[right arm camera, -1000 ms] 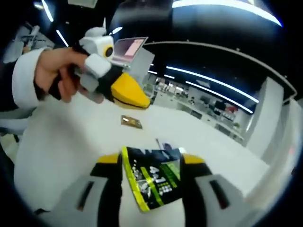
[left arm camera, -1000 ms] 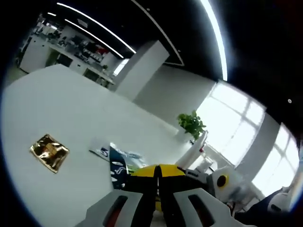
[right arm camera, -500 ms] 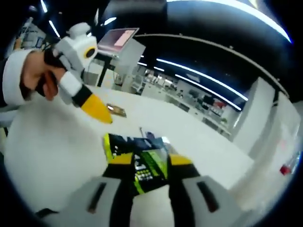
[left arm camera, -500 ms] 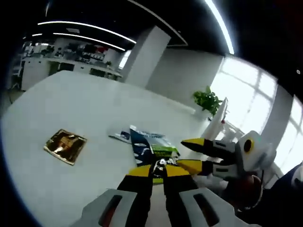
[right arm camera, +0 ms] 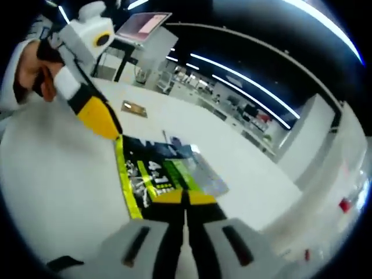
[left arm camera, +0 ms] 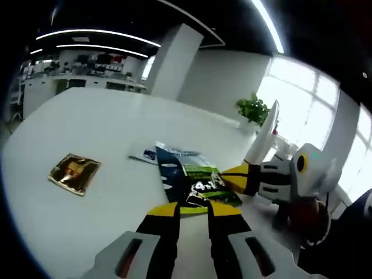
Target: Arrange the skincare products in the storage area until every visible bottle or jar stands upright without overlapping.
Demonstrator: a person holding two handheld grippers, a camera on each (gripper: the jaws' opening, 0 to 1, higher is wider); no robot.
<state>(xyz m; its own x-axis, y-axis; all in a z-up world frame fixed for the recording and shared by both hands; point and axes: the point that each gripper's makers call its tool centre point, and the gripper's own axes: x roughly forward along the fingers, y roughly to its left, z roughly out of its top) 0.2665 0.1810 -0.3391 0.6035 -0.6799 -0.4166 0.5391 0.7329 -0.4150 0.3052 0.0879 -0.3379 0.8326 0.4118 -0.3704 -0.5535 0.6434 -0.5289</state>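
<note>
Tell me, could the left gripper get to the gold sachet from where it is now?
Probably yes. The gold sachet lies flat and alone on the white table, with bare tabletop between it and the left gripper. That gripper sits at the dark green sachet, so it would have to leave that first.

The dark sachet (left arm camera: 195, 183) is showing glossy printed film, its clear edge (right arm camera: 203, 174) glinting like thin plastic. The gold packet (left arm camera: 74, 172) is shining like crinkled foil. The white counter (left arm camera: 87, 128) is looking smooth and matt.
</note>
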